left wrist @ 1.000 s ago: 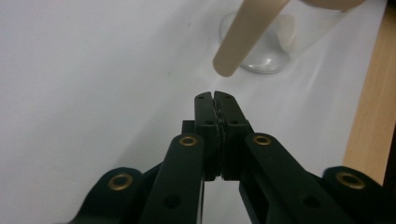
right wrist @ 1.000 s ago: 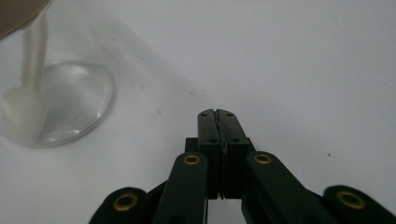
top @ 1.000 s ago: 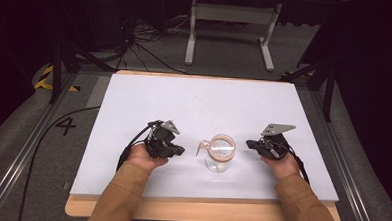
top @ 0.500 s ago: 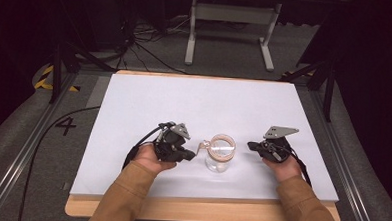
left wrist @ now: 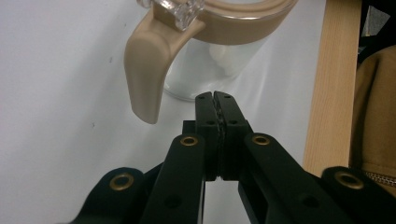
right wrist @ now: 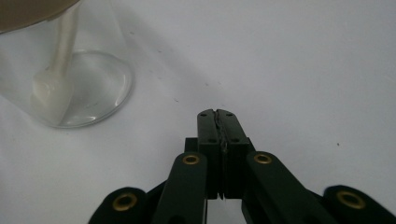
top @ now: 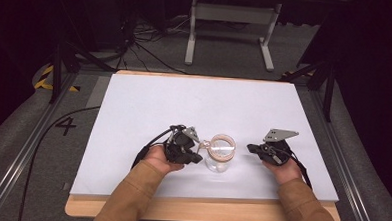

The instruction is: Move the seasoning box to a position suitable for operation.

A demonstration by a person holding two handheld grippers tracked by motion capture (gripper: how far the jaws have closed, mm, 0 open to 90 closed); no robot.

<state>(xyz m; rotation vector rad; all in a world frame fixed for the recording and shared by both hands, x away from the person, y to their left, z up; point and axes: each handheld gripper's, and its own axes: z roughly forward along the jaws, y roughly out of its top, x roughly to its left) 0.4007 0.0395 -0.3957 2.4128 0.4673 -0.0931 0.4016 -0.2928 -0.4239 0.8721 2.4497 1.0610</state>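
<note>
High view: clear glass jug with tan rim and handle upright on white table, near the front edge, between the two grippers. Left gripper held in left hand, tips just beside the jug on its left; contact cannot be told. Right gripper held in right hand, pointing toward the jug, apart from it with bare table between. Grey three-cornered plate on top of right gripper. Cable looping from left gripper. Tan sleeves entering from bottom. Wooden table edge along the front. Grey floor beyond, marked "4", with a metal stand at far side.

Left gripper view: jaws of left gripper pressed together, nothing between them. Tips close to the base of the jug; tan handle hanging down just left of the tips. Wooden edge and tan sleeve at right.

Right gripper view: jaws of right gripper fully closed, empty, over bare white table. Jug's glass base at upper left, apart from the tips; pale handle seen blurred through the glass.
</note>
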